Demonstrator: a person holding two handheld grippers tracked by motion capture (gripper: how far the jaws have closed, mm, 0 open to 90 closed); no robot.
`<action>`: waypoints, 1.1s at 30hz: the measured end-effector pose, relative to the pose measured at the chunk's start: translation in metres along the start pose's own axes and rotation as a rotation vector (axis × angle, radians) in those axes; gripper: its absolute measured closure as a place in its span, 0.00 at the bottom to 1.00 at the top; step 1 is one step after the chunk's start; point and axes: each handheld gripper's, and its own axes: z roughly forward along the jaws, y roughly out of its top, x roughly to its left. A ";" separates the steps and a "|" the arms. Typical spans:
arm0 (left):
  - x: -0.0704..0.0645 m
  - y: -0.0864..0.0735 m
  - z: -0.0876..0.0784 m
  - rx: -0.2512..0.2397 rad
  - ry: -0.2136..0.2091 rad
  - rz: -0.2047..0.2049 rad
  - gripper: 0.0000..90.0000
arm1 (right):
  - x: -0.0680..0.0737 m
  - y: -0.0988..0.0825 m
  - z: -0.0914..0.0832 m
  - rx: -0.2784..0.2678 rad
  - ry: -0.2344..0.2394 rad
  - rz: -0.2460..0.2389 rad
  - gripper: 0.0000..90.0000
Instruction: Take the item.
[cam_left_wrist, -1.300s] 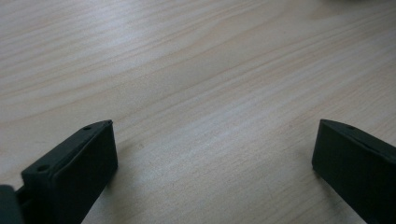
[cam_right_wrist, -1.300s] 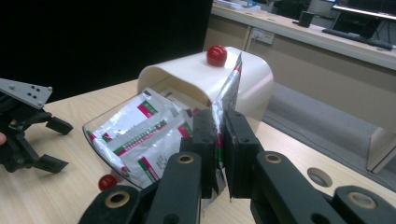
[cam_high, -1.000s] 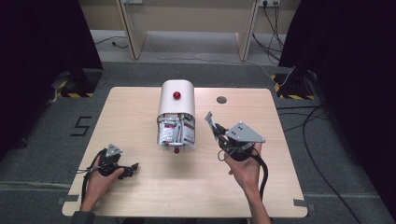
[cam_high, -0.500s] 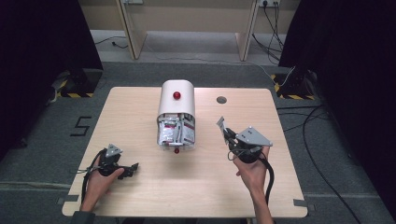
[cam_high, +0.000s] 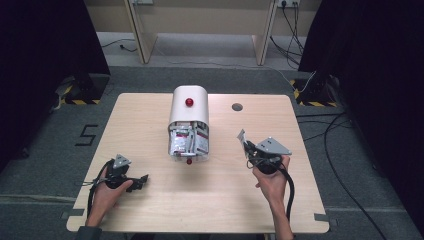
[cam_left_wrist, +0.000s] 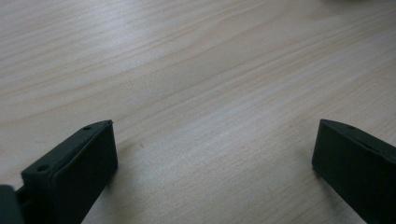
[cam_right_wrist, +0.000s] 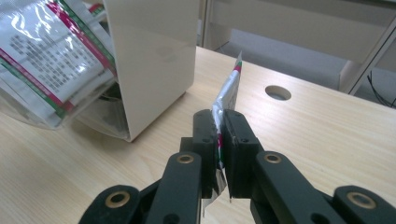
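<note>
High view: the right gripper (cam_high: 248, 145) grasps a sachet (cam_high: 242, 137) clear of the dispenser (cam_high: 189, 107), ready to set it on the bench (cam_high: 150, 210). Left gripper view: fingers (cam_left_wrist: 74, 172) released, parked idle. Right gripper view: fingers (cam_right_wrist: 205, 140) clench the sachet (cam_right_wrist: 231, 88) upright.

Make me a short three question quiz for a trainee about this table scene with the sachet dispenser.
1. True or false: the right tool is shut on a sachet.
2. The left tool stands: A) open over bare table, B) shut on a sachet.
3. What colour is the knob on top of the dispenser?

Key: 1 true; 2 A; 3 red.
</note>
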 end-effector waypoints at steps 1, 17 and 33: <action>0.000 0.000 0.000 0.000 0.000 0.000 0.00 | -0.001 -0.001 0.001 0.004 -0.001 0.002 0.94; 0.000 0.000 0.000 0.000 0.000 0.000 0.00 | -0.011 -0.024 0.022 0.095 -0.009 0.028 0.94; 0.000 0.000 0.000 0.000 0.001 0.001 0.00 | -0.018 -0.042 0.038 0.154 -0.005 0.061 0.94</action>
